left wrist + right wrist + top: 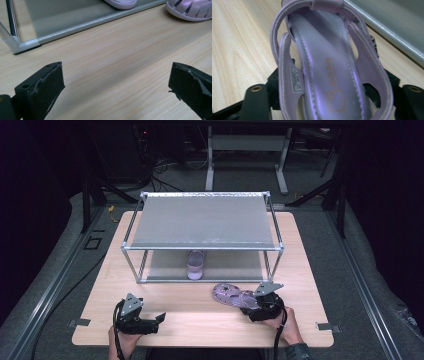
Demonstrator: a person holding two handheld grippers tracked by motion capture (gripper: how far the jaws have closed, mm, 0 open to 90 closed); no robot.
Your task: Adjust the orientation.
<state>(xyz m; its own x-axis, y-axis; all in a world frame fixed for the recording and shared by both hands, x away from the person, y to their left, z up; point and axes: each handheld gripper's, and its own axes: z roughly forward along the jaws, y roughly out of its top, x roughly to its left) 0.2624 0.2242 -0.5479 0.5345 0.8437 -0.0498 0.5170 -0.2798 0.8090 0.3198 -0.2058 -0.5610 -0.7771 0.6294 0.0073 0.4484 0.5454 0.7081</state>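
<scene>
My right gripper [254, 304] sits at the near right of the wooden bench [200, 310], and its jaws stand on either side of the heel end of a lilac sandal [231, 295]. In the right gripper view the sandal [329, 75] lies between my two black jaws, its shiny insole with a gold printed mark facing up and its heel strap arching at the top of the picture; the jaws sit close against the shoe's sides low down, but the straps hide the contact, so I cannot tell whether the pads already press on it. The sandal rests flat on the bench, toe pointing away to the left and towards the rack [202, 220], just in front of the rack's lower front rail. My left gripper [145, 322] rests at the near left of the bench, well apart from the shoe, with its jaws spread wide and nothing between them but bare wood, as the left gripper view shows. In that same view the sandal [190, 11] shows at the upper right. A second lilac shoe [195, 264] stands on the rack's lower shelf [165, 265], under the grey top shelf, toe towards me.
</scene>
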